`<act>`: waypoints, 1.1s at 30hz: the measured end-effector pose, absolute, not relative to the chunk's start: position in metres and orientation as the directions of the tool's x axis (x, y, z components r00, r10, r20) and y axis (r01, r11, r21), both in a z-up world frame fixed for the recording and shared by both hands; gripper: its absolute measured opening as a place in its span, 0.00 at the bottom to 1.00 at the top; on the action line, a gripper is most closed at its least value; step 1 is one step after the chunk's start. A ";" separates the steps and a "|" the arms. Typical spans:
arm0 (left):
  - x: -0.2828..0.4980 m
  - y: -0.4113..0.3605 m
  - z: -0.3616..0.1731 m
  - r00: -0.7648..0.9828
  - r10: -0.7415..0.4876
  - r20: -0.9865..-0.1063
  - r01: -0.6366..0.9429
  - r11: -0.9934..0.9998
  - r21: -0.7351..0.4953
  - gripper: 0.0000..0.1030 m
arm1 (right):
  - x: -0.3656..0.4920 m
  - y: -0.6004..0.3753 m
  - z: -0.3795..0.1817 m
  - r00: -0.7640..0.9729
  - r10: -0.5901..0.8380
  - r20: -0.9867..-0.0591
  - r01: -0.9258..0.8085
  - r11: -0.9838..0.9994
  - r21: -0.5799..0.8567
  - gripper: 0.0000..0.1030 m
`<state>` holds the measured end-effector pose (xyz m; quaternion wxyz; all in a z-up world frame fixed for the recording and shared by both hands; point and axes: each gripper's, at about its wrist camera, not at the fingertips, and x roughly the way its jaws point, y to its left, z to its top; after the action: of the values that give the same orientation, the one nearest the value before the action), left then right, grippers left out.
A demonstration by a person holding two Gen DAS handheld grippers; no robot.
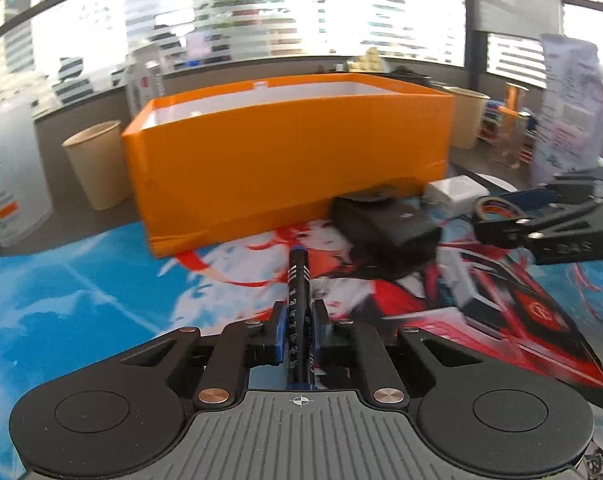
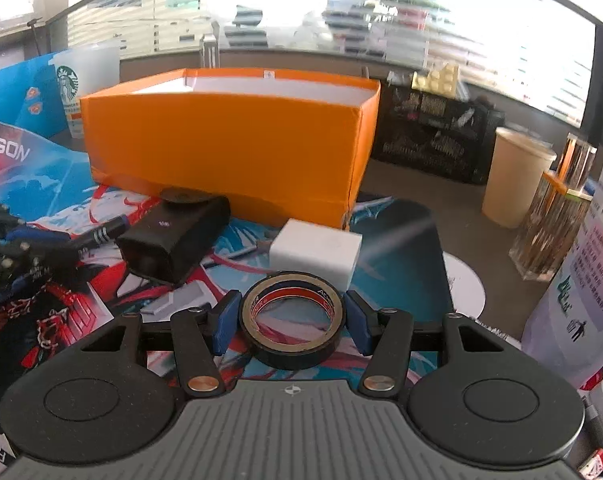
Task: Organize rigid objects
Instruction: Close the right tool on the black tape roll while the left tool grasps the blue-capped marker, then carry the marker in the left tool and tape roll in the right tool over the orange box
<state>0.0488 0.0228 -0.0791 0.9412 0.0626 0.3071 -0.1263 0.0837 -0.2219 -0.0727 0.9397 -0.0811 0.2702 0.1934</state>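
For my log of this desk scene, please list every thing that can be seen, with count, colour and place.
box: 1, orange, open top, on mat rear
marker pen: 1, black, clamped in left fingers
tape roll: 1, black, between right fingers, gaps both sides
black case: 1, black, before box
white block: 1, white, behind tape
paper cups: 2, beige, one each side of box
Starbucks cup: 1, white, left of box
mat: 1, blue and red print
left gripper: shut on pen
right gripper: open around tape
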 end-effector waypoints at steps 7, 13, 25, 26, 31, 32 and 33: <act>0.043 0.035 -0.064 0.801 -0.211 -0.561 0.265 0.964 0.016 0.10 | 0.076 -0.220 -0.059 0.807 0.326 -0.493 -0.398 0.916 -0.046 0.50; 0.039 0.037 -0.052 0.817 -0.231 -0.528 0.271 0.962 -0.002 0.10 | 0.072 -0.214 -0.052 0.816 0.332 -0.473 -0.403 0.914 -0.053 0.50; 0.038 0.039 -0.028 0.861 -0.241 -0.448 0.269 0.963 -0.002 0.10 | 0.062 -0.205 -0.039 0.838 0.335 -0.431 -0.402 0.913 -0.071 0.50; 0.038 0.040 -0.027 0.864 -0.241 -0.443 0.266 0.964 -0.005 0.10 | 0.062 -0.205 -0.039 0.838 0.336 -0.430 -0.403 0.913 -0.072 0.50; 0.035 0.043 -0.015 0.881 -0.244 -0.405 0.265 0.964 -0.004 0.10 | 0.058 -0.201 -0.036 0.844 0.334 -0.420 -0.400 0.914 -0.076 0.50; 0.035 0.044 -0.013 0.884 -0.244 -0.399 0.265 0.964 -0.002 0.10 | 0.057 -0.201 -0.035 0.844 0.335 -0.419 -0.401 0.913 -0.079 0.50; 0.035 0.044 -0.012 0.887 -0.243 -0.393 0.264 0.964 0.000 0.10 | 0.057 -0.200 -0.034 0.845 0.335 -0.416 -0.401 0.912 -0.081 0.50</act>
<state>0.0349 0.0438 -0.0116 0.9709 0.0267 0.1990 -0.1306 0.0571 -0.1997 -0.0344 0.9570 -0.0824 0.2006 0.1924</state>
